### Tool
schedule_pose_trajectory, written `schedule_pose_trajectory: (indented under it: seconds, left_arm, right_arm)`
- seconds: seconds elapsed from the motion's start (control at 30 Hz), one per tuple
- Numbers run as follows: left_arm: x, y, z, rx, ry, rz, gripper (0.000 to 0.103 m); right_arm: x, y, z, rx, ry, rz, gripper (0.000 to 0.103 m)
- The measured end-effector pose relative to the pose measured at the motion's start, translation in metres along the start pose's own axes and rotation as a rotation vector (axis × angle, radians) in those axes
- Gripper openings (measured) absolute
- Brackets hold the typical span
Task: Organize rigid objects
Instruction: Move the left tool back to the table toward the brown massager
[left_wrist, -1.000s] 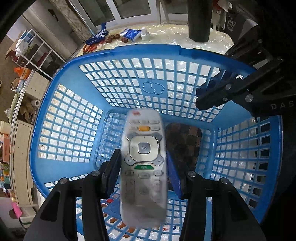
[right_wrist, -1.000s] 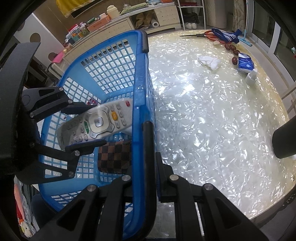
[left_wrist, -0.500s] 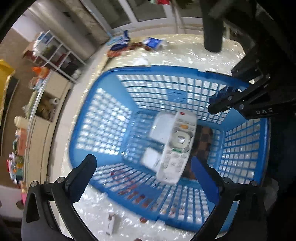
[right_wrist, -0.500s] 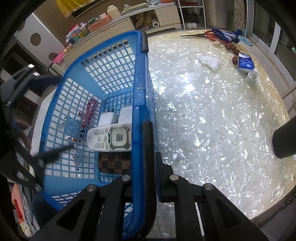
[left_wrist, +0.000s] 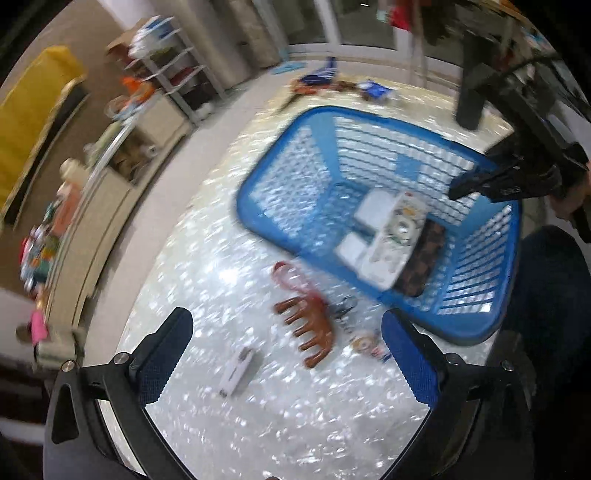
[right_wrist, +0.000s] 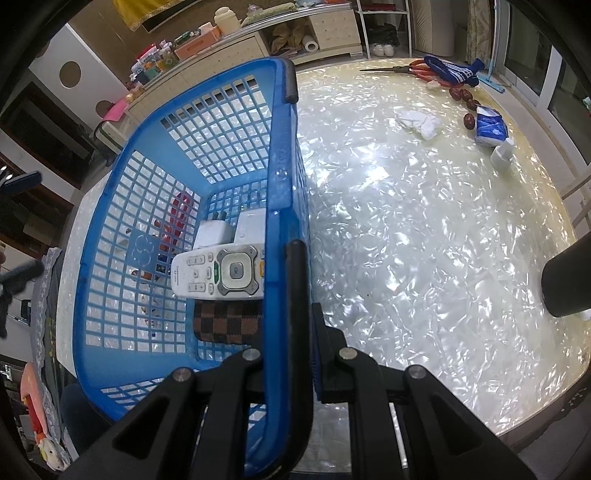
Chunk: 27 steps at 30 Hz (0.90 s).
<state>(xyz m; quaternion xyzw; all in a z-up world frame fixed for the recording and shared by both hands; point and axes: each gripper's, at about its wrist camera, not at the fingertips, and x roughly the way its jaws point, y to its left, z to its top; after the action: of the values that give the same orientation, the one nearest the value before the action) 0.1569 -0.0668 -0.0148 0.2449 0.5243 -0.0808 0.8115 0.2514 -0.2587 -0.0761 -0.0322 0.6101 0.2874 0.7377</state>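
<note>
Left tongs (left_wrist: 286, 354) spread wide and empty above the surface (left_wrist: 229, 280), over a brown hair claw (left_wrist: 308, 326) and small white stick (left_wrist: 236, 371), presumably next candidates. Remote (right_wrist: 218, 271) lies in the blue basket (right_wrist: 110, 236) across white adapters (right_wrist: 231, 230), beside a checkered wallet (right_wrist: 229, 321). Right tongs (right_wrist: 295, 354) clamp the basket's rim, likely steadying it.

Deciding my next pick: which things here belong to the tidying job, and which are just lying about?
Job:
- blue basket, rim gripped by right gripper
- remote, white adapters, checkered case, all inside it
- brown hair claw and small white box on the table, below the open left gripper

Lying about:
- crumpled tissue
- tissue pack
- blue knit item
</note>
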Motion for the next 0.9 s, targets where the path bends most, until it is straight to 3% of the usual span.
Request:
schedule_pose_trajectory:
  seconds: [0.27, 0.53, 0.9]
  left_arm:
    - [0.007, 0.035, -0.05, -0.12, 0.119, -0.002, 0.103]
    - [0.032, 0.057, -0.094, -0.238, 0.165, -0.025, 0.103]
    - [0.088, 0.044, -0.109, -0.354, 0.21, -0.169, 0.103]
  right_arm:
    - [-0.001, 0.0, -0.001, 0.006, 0.004, -0.002, 0.01]
    - [-0.003, 0.001, -0.002, 0.01, 0.005, -0.008, 0.01]
    - [-0.002, 0.0, -0.002, 0.006, 0.009, -0.01, 0.01]
